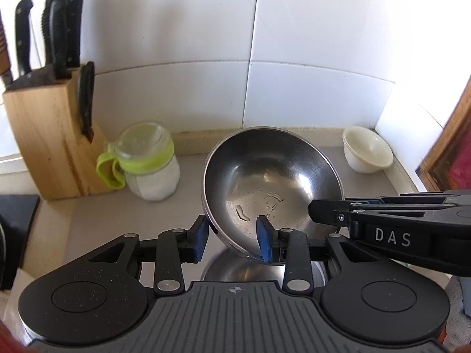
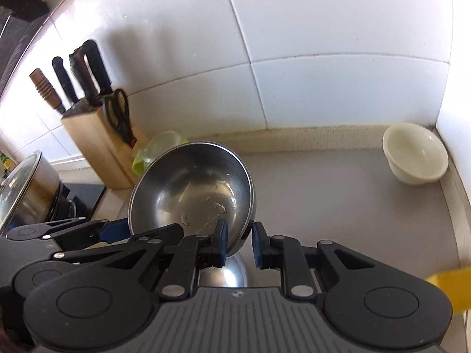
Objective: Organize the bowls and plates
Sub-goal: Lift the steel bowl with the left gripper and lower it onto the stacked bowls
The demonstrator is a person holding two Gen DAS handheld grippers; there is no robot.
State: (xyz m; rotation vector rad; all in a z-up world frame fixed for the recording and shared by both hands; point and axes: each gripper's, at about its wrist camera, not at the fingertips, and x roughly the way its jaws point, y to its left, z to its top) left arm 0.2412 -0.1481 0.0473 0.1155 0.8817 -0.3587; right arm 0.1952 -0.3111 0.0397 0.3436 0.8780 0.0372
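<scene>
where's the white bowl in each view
Left wrist: white bowl sits right of centre, in the counter's back corner, right of the steel bowl.
Right wrist: white bowl sits far right, same corner.
Shared landmark: the knife block, at left in both.

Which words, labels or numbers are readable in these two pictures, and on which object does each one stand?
"DAS": white letters on the side of the right gripper, seen in the left wrist view.
Small cross-shaped emblem on the left gripper body: a mark, not text.
Nothing else readable in either view.
</scene>
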